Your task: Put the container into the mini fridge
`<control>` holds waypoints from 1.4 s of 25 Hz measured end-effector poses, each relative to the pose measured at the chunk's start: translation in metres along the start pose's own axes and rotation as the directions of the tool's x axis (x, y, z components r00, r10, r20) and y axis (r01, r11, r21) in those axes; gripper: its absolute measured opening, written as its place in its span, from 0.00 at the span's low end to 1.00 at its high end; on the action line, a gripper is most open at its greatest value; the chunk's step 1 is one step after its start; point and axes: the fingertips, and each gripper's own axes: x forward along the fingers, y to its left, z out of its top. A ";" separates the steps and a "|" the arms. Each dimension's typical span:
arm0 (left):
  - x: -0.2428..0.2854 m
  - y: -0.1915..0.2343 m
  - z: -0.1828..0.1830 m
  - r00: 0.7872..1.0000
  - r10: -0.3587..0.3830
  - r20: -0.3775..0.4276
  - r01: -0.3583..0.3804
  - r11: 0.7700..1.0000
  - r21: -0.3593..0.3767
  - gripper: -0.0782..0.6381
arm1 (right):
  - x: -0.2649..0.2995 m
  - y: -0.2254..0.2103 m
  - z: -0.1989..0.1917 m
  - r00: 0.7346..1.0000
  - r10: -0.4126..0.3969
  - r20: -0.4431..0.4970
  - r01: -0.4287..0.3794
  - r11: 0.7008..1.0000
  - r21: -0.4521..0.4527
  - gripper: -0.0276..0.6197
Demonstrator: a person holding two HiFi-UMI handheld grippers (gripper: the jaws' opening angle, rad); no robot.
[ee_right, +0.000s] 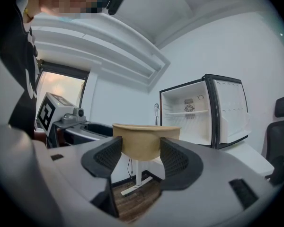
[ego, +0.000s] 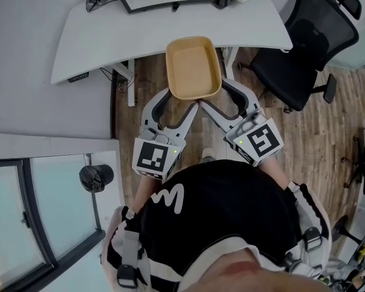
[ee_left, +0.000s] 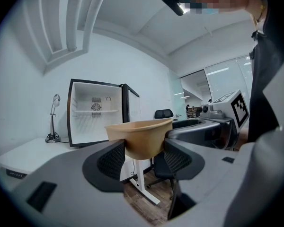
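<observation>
I see a white counter [ego: 97,32] over a wooden floor [ego: 319,132]. A black office chair [ego: 304,50] stands just beside the counter's right end.

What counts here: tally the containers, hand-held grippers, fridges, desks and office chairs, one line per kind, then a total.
container: 1
hand-held grippers: 2, the left hand-held gripper and the right hand-held gripper, both shut on the container
mini fridge: 1, door open
desk: 1
office chair: 1
Total: 6
</observation>
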 end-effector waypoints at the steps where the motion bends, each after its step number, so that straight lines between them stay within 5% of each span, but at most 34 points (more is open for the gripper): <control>1: 0.003 0.002 0.001 1.000 0.002 -0.002 -0.002 1.000 -0.003 0.47 | 0.003 -0.002 0.000 1.000 0.005 0.001 -0.005 1.000 -0.002 0.45; 20: 0.012 0.025 0.005 1.000 -0.021 -0.004 0.021 1.000 -0.019 0.47 | 0.027 -0.010 0.005 1.000 -0.017 0.014 0.017 1.000 0.027 0.45; 35: 0.026 0.012 -0.004 0.998 0.051 -0.024 -0.051 0.999 -0.010 0.47 | 0.018 -0.025 -0.009 0.998 0.056 0.012 -0.056 0.998 0.032 0.45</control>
